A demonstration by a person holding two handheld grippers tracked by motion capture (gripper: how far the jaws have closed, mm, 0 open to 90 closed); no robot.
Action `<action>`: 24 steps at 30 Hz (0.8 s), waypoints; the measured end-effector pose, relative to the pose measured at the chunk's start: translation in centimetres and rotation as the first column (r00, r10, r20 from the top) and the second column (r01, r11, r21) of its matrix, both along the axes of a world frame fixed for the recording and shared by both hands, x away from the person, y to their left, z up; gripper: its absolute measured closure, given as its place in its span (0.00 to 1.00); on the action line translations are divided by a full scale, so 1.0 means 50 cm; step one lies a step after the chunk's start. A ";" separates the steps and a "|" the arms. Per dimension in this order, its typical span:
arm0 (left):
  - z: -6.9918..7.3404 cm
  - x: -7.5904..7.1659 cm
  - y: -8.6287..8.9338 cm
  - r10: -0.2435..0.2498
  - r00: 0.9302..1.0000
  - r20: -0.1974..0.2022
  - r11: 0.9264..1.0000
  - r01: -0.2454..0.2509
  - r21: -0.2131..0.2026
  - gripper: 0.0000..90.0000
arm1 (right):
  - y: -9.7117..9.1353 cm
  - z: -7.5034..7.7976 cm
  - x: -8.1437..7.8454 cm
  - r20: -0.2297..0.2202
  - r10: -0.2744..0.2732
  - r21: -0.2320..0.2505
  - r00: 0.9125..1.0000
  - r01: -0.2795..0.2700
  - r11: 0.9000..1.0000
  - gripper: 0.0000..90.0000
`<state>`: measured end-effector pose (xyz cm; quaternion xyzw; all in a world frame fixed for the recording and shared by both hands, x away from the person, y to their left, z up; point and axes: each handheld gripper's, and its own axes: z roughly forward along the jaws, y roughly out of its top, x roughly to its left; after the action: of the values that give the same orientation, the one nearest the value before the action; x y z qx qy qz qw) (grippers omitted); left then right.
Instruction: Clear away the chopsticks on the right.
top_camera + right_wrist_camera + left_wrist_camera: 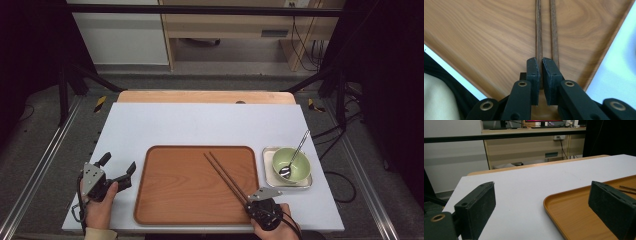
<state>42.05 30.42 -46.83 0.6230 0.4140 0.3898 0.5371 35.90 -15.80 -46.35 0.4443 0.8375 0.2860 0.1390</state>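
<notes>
Gripping chopsticks (539, 32), right gripper (541, 65) low.

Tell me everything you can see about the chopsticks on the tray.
The chopsticks are two thin, dark brown sticks that look wooden. They lie side by side, almost parallel, on the wooden tray, running diagonally from its middle toward its near right corner. At that end, the right gripper has its fingers nearly shut around one stick; the other stick passes beside them. Their far ends lie free on the tray.

A pale grey rectangular tabletop (175, 125) carries a brown wooden tray (170, 200) near its front edge and a small metal tray (267, 152) toward its right edge.
</notes>
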 end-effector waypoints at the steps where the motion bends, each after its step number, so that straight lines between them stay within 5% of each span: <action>1: 0.000 0.000 0.000 -0.001 1.000 0.001 1.000 0.001 -0.002 0.08 | -0.001 0.000 0.001 0.005 0.008 0.002 1.000 -0.008 1.000 0.91; 7: 0.001 -0.001 -0.003 -0.006 1.000 0.003 1.000 0.006 0.000 0.08 | -0.004 0.005 -0.004 0.005 -0.001 0.030 1.000 0.001 1.000 0.87; 14: 0.000 0.000 -0.006 -0.018 1.000 -0.006 1.000 0.018 0.006 0.08 | -0.015 0.019 0.020 0.083 -0.009 0.064 0.997 0.003 0.998 0.78; 19: -0.001 0.002 -0.011 -0.031 0.999 -0.012 0.999 0.031 0.007 0.08 | -0.007 0.021 0.061 0.175 -0.041 0.109 0.984 0.022 0.994 0.66; 24: 0.000 0.002 -0.015 -0.045 0.999 -0.026 0.999 0.045 0.012 0.08 | 0.014 0.007 0.090 0.220 -0.049 0.134 0.974 0.019 0.991 0.51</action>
<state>42.16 29.68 -46.83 0.6405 0.4044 0.3721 0.5365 40.39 -15.13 -45.98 0.4318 0.7883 0.3862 0.2076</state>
